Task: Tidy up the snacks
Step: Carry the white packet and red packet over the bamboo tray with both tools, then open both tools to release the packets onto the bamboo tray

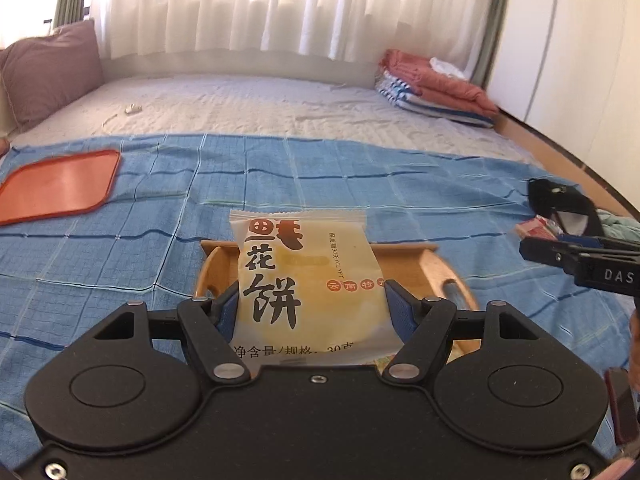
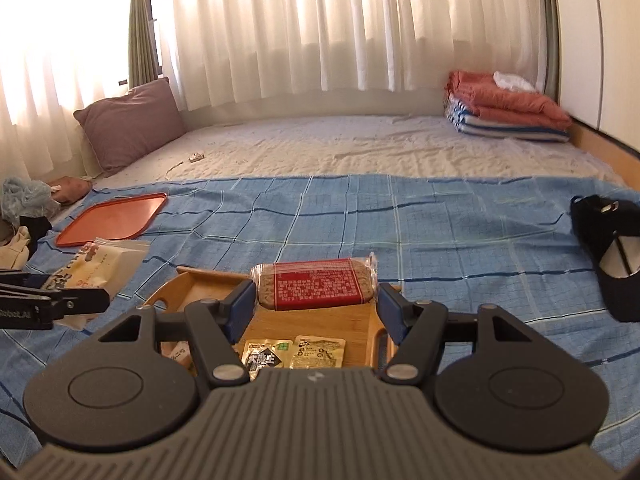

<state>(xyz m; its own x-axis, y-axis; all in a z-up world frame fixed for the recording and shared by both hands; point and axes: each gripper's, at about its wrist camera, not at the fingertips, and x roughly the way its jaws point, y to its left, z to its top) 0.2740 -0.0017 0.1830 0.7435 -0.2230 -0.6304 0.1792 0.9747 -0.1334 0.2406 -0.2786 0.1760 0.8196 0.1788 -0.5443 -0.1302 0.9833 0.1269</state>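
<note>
My left gripper is shut on a pale yellow flower-cake packet with black Chinese lettering, held upright above the wooden tray. In the right wrist view my right gripper is shut on a red-labelled biscuit bar in clear wrap, raised over the same wooden tray. Two small snack sachets lie in that tray. The left gripper and its packet show at the left edge there. An orange flat tray lies on the blue cloth at the far left.
A blue checked cloth covers the near part of the bed. A purple pillow leans at the back left, folded blankets sit at the back right. A black bag lies on the cloth at the right; crumpled clothes at the left.
</note>
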